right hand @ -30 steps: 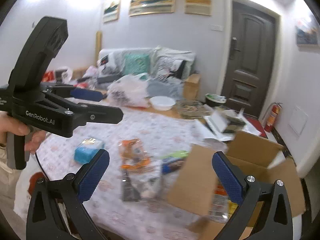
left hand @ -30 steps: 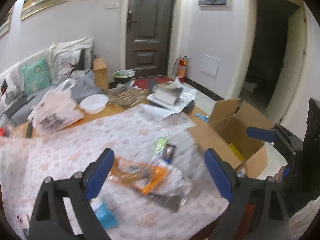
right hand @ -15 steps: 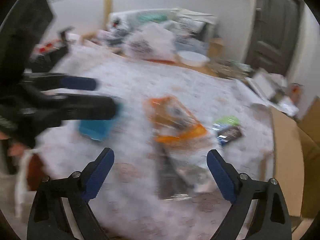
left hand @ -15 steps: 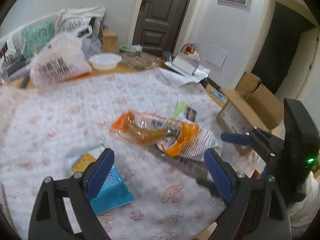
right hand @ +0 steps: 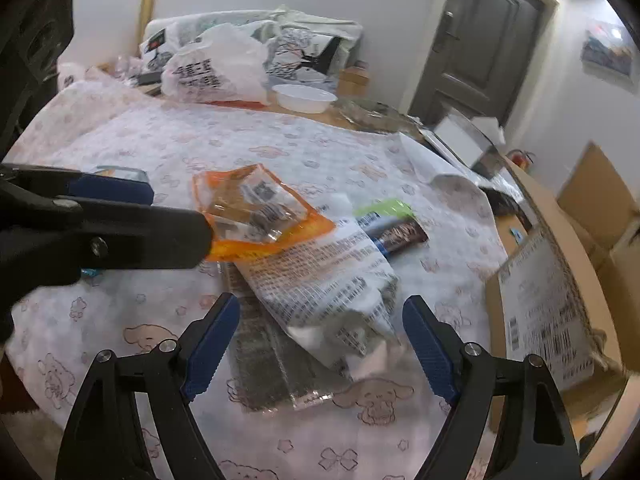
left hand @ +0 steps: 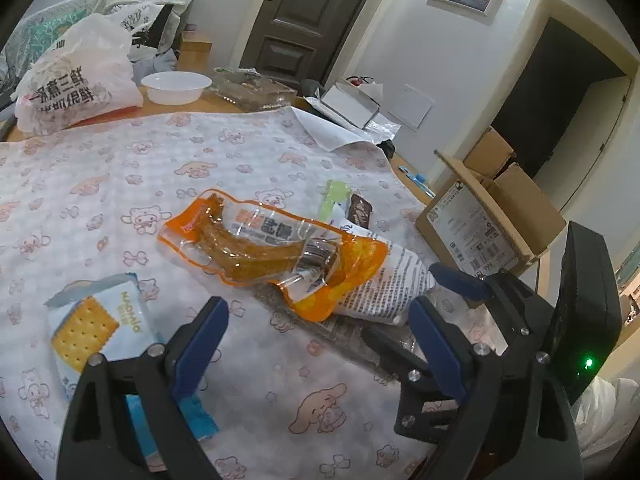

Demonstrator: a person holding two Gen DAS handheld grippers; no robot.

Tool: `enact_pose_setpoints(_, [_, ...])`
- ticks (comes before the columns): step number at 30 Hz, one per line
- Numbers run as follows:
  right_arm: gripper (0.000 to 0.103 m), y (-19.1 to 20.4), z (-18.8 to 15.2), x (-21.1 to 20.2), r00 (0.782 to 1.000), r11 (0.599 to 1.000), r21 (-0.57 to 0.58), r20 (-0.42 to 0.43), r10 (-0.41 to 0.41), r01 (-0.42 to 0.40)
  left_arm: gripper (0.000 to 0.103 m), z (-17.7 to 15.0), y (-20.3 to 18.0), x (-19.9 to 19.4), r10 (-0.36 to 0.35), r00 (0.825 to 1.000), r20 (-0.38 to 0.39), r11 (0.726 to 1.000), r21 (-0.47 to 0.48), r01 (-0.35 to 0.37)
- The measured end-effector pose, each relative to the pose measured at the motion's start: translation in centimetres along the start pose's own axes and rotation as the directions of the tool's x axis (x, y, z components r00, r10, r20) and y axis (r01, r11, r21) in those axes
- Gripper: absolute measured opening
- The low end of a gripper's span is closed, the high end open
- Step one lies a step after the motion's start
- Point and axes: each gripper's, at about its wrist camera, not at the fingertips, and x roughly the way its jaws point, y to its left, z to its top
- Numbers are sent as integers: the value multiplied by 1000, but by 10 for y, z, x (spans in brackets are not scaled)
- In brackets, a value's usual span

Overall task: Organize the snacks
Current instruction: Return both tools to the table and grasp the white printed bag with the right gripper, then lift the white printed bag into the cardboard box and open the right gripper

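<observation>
The right gripper [right hand: 320,344] is closing its blue-padded jaws, not yet pressing, around the white printed snack bag [right hand: 320,280]. The left gripper [left hand: 316,344] stands wide, empty, near the orange clear-windowed pouch [left hand: 272,248] overlapping that bag; an open cardboard box [right hand: 560,280] stands beside it.

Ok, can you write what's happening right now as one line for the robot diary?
phase: reaching for snacks | left gripper: open, empty | right gripper: closing, white snack bag between jaws, not gripped | cardboard box: open beside table

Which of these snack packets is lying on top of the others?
The orange see-through packet. It rests across the white printed bag, which covers a dark flat packet. The cracker packet lies apart, alone on the cloth.
</observation>
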Motion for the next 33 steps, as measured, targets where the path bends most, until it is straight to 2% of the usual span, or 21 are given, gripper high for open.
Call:
enact_pose_setpoints(3, [81,-9,0,11,999,1000,28,-33,4,-3,90,-1,1,4,-3,1000,-12,1000,-4,3])
enact_pose_setpoints(10, [81,-24,8,38,984,984,81,-72,165,-159,90,-2,1,9,-1,1000,-28,1000,-7,0])
enact_pose_setpoints(12, [70,-26,9,37,982,981,87,-64,178,-172,90,-3,1,9,-3,1000,-30,1000,-7,3])
enact_pose_setpoints(16, [56,-20,8,29,982,984,40,-66,179,-176,90,-2,-2,9,-15,999,-32,1000,-8,15])
enact_pose_setpoints(17, [46,-20,8,28,982,983,41,-65,179,-177,90,-2,-4,9,-20,999,-32,1000,-7,20])
enact_pose_setpoints(18, [40,-21,9,24,980,981,49,-59,191,-189,90,-2,-5,9,-27,999,-32,1000,-6,27])
enact_pose_setpoints(20, [35,-24,8,20,973,974,73,-64,221,-217,90,-2,-9,7,-41,999,-31,999,-5,41])
enact_pose_setpoints(24, [32,-26,4,11,965,965,95,-73,253,-246,90,-3,-16,2,-58,998,-23,998,-5,58])
enact_pose_setpoints(33, [31,-26,1,-26,954,951,96,-18,298,-295,90,-5,-22,-15,-88,996,5,996,-29,88])
